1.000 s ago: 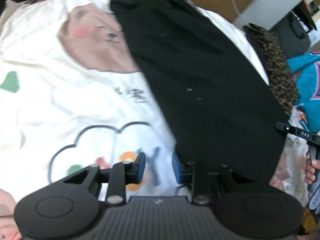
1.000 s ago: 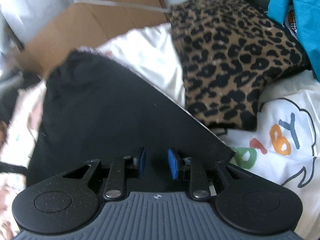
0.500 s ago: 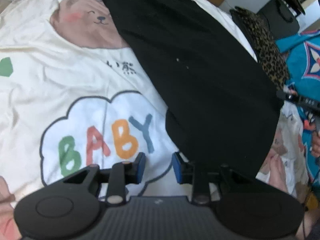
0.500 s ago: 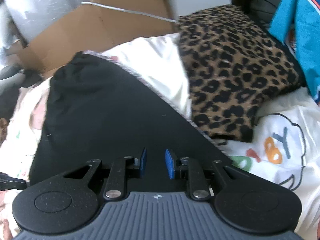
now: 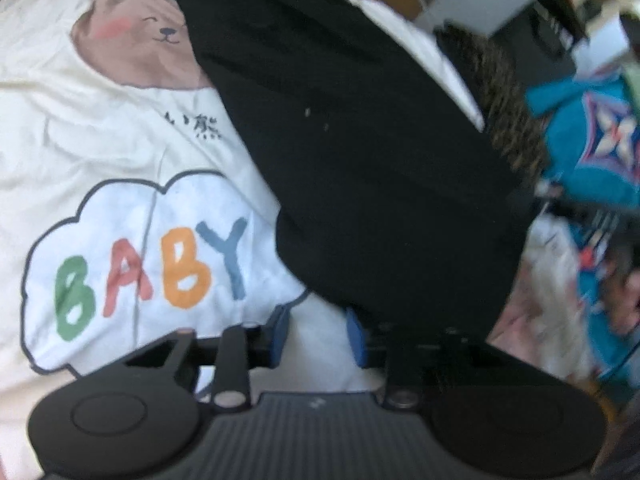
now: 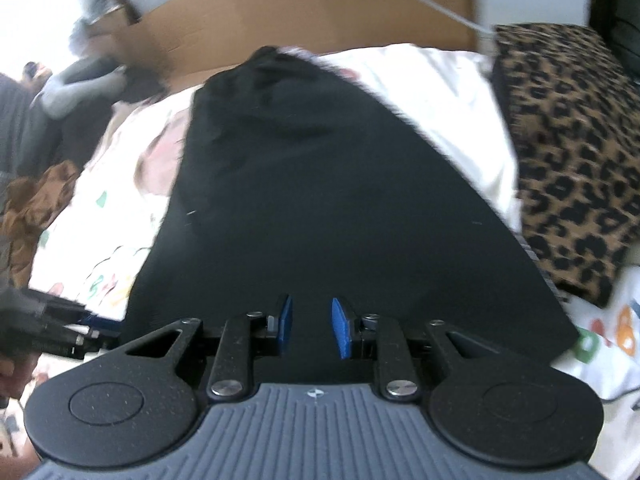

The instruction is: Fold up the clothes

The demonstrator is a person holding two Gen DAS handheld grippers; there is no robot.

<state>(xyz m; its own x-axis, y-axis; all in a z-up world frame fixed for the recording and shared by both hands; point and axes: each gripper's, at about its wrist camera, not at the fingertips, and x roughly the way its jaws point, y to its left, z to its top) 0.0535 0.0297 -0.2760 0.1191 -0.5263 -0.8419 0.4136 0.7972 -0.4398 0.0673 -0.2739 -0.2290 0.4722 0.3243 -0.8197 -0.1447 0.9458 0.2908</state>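
On the cream printed bedsheet (image 5: 120, 128) with its bear and "BABY" cloud, a long black cloth garment (image 5: 360, 152) is laid out flat, tapering toward the far end near the brown cardboard (image 6: 320, 20). Both claws are seen with blue pads apart and nothing between them: the left gripper (image 5: 316, 334) is held at the garment's near left corner, just over bare sheet, and the right gripper (image 6: 310, 326) is poised over the near hem, black cloth filling the gap behind the pads.

Whether a fold has already been laid or a flat piece is being squared up cannot be settled; the smooth, narrow shape would suit either. For any fold taken from this end, the near edge would best be pinched at both corners together, all layers caught, and carried level so that no crease is dragged in.

A leopard-print cushion (image 6: 568, 168) lies just beside the garment's right edge and could be snagged. Much is hard to read: the near hem is hidden under the gripper bodies, the layer count cannot be told, and the teal fabric (image 5: 580, 140) at the right is motion-blurred. The far end looks bunched.
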